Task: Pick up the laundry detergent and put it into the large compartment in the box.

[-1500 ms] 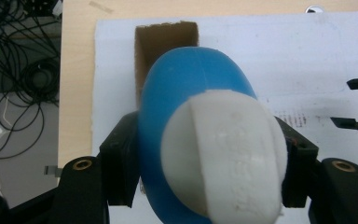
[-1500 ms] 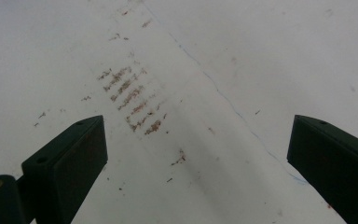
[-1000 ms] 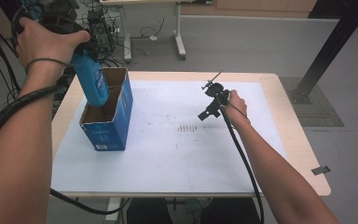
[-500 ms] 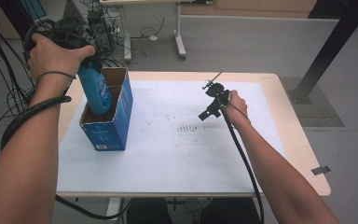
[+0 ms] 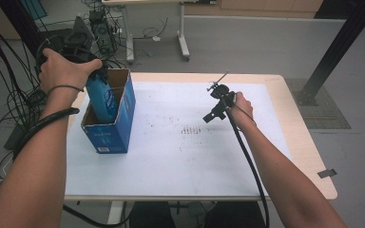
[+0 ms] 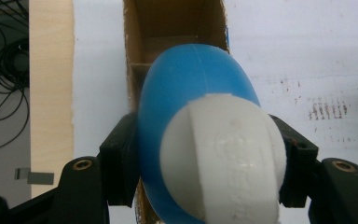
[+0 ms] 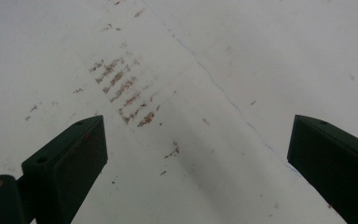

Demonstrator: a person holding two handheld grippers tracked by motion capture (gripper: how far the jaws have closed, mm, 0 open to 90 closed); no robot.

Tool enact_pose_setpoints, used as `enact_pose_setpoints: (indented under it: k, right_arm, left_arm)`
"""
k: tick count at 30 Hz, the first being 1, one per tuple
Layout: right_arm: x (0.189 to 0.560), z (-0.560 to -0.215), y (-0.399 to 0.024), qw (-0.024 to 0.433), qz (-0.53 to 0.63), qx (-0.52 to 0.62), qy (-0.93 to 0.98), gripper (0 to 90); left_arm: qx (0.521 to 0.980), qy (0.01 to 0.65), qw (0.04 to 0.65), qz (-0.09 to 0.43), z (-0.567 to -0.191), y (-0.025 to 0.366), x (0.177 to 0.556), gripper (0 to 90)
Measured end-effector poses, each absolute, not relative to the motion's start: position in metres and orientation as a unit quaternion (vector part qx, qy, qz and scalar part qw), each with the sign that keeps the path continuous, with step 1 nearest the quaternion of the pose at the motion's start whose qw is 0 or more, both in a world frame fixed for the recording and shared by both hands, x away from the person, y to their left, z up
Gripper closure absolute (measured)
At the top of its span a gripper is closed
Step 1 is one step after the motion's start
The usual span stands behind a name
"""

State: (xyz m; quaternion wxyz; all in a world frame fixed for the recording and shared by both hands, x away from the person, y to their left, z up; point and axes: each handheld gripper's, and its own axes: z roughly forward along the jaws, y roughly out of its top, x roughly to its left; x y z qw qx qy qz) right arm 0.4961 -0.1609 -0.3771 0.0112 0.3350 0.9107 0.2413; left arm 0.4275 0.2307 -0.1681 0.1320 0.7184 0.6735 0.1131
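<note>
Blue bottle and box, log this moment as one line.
left gripper: shut on blue bottle | bottle: partly inside box | right gripper: open, over table

A white sheet (image 5: pixel 171 161) covers most of the wooden table (image 5: pixel 309 156), marked near its middle with short rows of brownish smudges (image 5: pixel 188 130). Behind the table stands a desk on a metal leg (image 5: pixel 182 28). Black cables (image 5: pixel 0 109) lie tangled on the grey floor (image 5: pixel 266 42) at the left.
</note>
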Motion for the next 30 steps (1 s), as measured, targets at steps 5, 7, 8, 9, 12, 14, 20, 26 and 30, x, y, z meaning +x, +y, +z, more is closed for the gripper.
enact_pose_setpoints:
  k: [5,7,8,9,12,14,20,26,30]
  right_arm:
    - [0.496,-0.378,-0.16,0.009,0.242,0.334,0.911,4.1]
    - [0.496,-0.379,-0.159,0.009,0.243,0.333,0.911,4.1]
    - [0.496,-0.379,-0.159,0.009,0.243,0.332,0.911,4.1]
    - [0.496,-0.379,-0.159,0.008,0.243,0.332,0.911,4.1]
    - [0.496,-0.379,-0.158,0.008,0.244,0.331,0.912,4.1]
    - [0.496,-0.38,-0.158,0.008,0.244,0.331,0.911,4.1]
    - [0.496,-0.381,-0.158,0.006,0.244,0.333,0.911,4.1]
    - [0.496,-0.381,-0.158,0.006,0.243,0.335,0.91,4.1]
    - [0.496,-0.381,-0.159,0.005,0.243,0.337,0.91,4.1]
  left_arm:
    - [0.719,0.674,0.124,0.113,-0.179,0.232,0.428,37.7]
    - [0.72,0.673,0.124,0.114,-0.185,0.232,0.429,37.7]
    - [0.721,0.672,0.124,0.113,-0.186,0.232,0.429,37.7]
    - [0.722,0.672,0.126,0.11,-0.191,0.232,0.429,37.7]
    - [0.723,0.67,0.128,0.111,-0.194,0.232,0.43,37.7]
    - [0.725,0.668,0.127,0.114,-0.201,0.231,0.43,37.7]
    - [0.728,0.666,0.119,0.112,-0.209,0.23,0.431,37.7]
    - [0.728,0.665,0.12,0.112,-0.221,0.23,0.431,37.7]
    - [0.727,0.668,0.121,0.107,-0.23,0.233,0.432,37.6]
